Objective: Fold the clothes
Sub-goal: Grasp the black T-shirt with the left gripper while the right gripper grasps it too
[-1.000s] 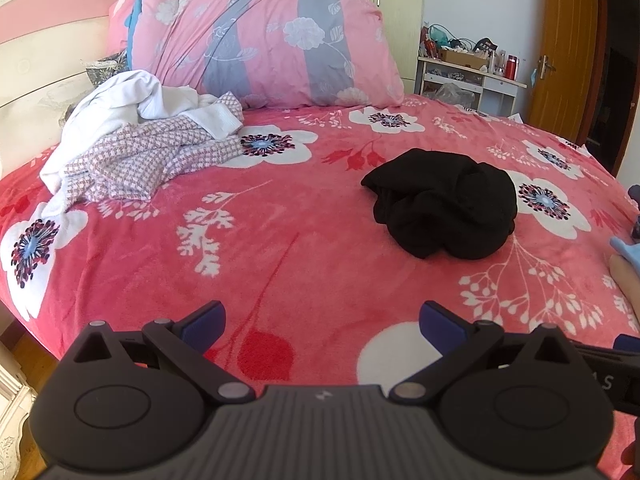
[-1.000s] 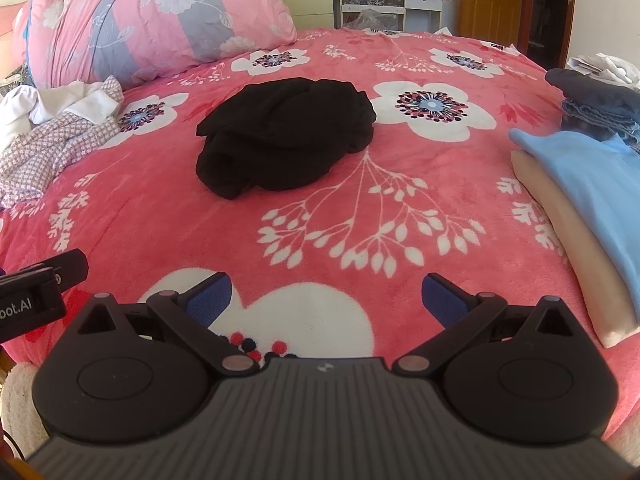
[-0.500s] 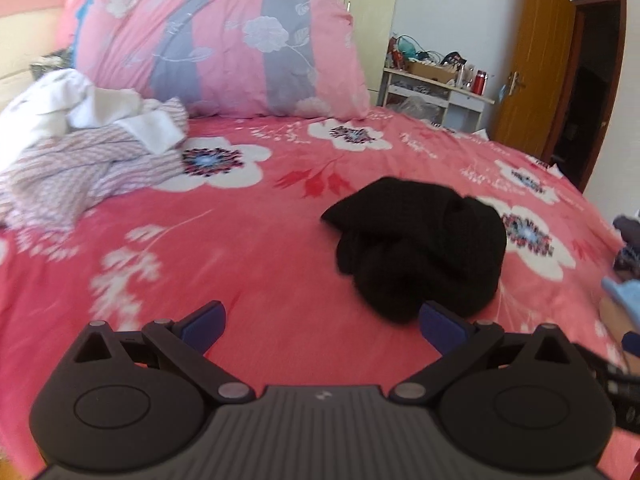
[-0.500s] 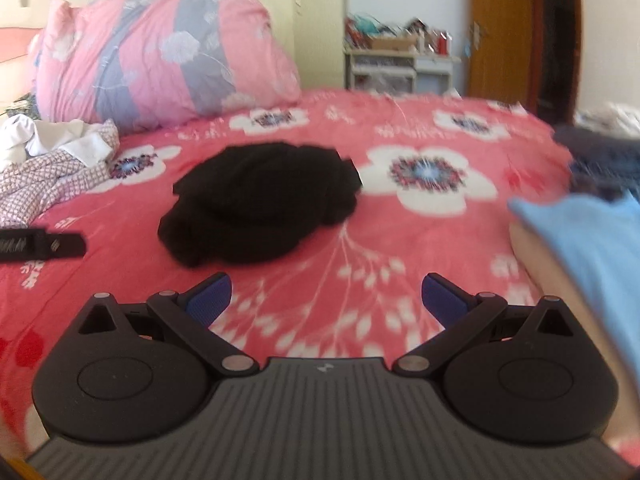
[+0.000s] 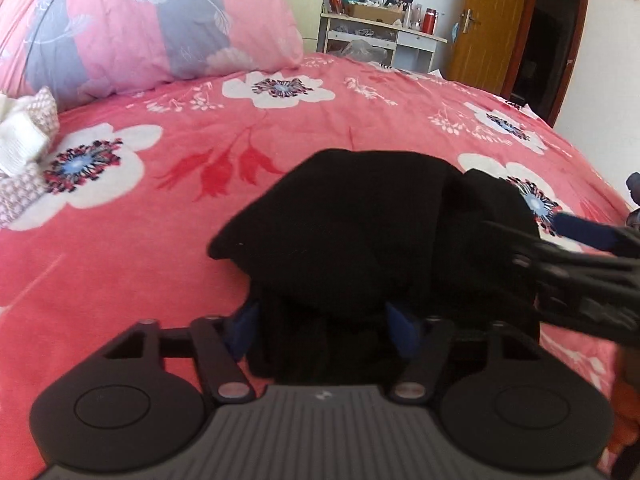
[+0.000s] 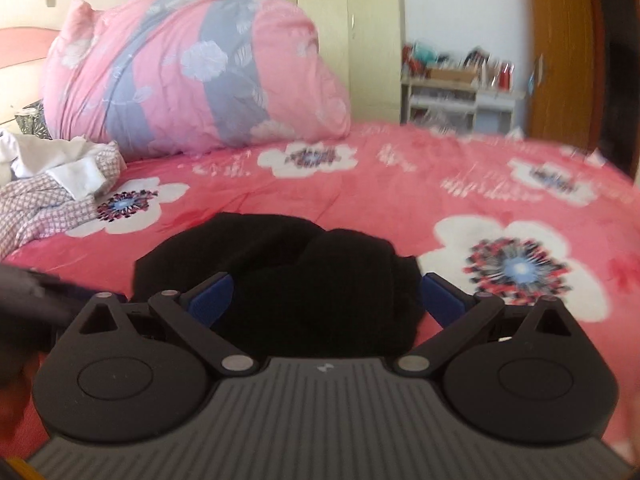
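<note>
Left wrist view shows the black garment [image 5: 360, 248] bunched, not folded, on the bed [image 5: 160, 208], between my spread-apart left gripper [image 5: 324, 328] and right gripper [image 6: 324, 300] fingers.

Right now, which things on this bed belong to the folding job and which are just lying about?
In the job: black garment, left tongs, right tongs.

Lying about: rolled pink quilt, checked and white clothes, cluttered white shelf.

We see a matt black cloth garment [image 5: 360, 232] on a fleecy bedspread [image 5: 160, 208]; our grippers' bodies look like matt ribbed plastic.
</note>
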`<act>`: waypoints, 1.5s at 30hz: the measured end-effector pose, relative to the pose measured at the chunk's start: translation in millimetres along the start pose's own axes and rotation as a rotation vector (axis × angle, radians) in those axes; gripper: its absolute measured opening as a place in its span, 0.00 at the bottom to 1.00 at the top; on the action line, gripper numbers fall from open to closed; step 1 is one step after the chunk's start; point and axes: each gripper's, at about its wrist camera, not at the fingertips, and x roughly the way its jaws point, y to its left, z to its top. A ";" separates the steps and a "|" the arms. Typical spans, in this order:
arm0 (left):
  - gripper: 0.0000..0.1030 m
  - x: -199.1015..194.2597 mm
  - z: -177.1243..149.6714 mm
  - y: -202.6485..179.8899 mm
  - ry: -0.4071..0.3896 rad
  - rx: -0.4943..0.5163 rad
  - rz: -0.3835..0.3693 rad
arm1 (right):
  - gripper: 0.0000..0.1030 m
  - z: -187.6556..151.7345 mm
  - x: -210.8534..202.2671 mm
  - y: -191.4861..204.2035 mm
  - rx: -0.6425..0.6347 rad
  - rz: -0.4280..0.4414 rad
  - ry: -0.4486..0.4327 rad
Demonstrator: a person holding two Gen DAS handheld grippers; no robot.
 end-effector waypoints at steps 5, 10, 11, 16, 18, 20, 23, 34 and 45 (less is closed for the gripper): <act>0.29 -11.5 -5.9 -13.1 -0.034 0.016 -0.003 | 0.42 -3.1 24.3 -8.3 0.062 0.070 0.104; 0.19 -43.9 -17.0 -29.7 -0.075 0.078 -0.040 | 0.16 -10.1 -9.8 -13.6 0.106 0.085 0.082; 0.19 -50.4 -19.3 -33.1 -0.084 0.090 -0.047 | 0.15 -11.6 -19.7 -14.7 0.114 0.086 0.074; 0.18 -99.6 -44.9 -49.5 -0.110 0.153 -0.136 | 0.12 -29.2 -84.3 -26.7 0.164 0.125 0.048; 0.18 -121.4 -62.2 -54.0 -0.110 0.171 -0.191 | 0.11 -39.6 -114.9 -32.0 0.190 0.152 0.045; 0.18 -140.4 -82.2 -57.1 -0.106 0.191 -0.246 | 0.11 -53.6 -143.5 -37.5 0.219 0.168 0.059; 0.19 -161.4 -115.0 -59.1 -0.085 0.213 -0.320 | 0.10 -79.2 -181.2 -45.5 0.253 0.157 0.107; 0.27 -199.3 -163.8 -25.7 -0.039 0.119 -0.437 | 0.12 -103.4 -245.7 -55.6 0.262 0.023 0.145; 0.39 -229.1 -161.3 22.2 -0.114 0.007 -0.215 | 0.49 -96.8 -198.9 64.8 -0.188 0.324 0.164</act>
